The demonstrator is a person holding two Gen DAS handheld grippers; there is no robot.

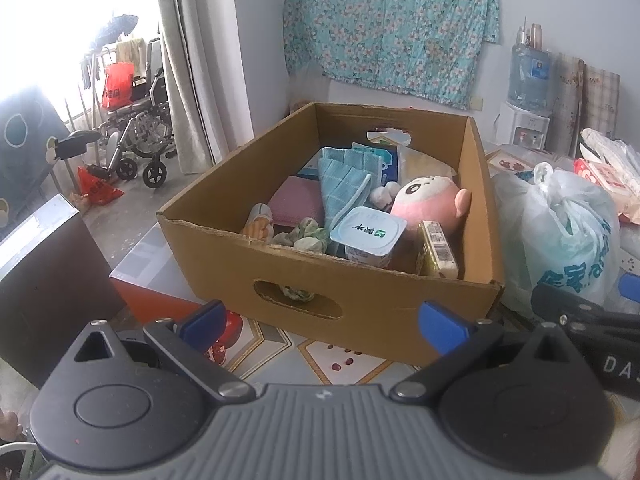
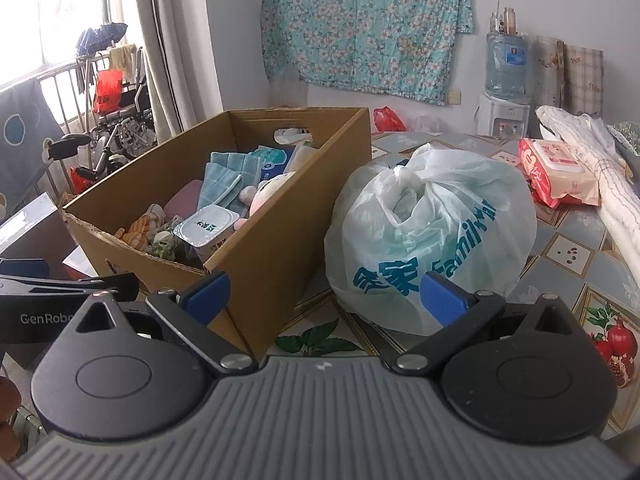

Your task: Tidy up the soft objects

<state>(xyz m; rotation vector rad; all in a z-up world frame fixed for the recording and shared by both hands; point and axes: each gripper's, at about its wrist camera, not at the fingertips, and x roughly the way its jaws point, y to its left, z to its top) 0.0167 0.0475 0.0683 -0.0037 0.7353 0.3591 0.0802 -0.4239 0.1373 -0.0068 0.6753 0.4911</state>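
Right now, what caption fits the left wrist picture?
Open tool faces a cardboard box holding a pink plush toy and blue cloth.

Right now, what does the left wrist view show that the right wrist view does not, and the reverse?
Only the left wrist view shows the yellow packet standing in the box's near right corner. Only the right wrist view shows the wet-wipes pack and white cloth on the table. Both show the cardboard box, plush toy, yogurt cup, tied plastic bag, and an open gripper.
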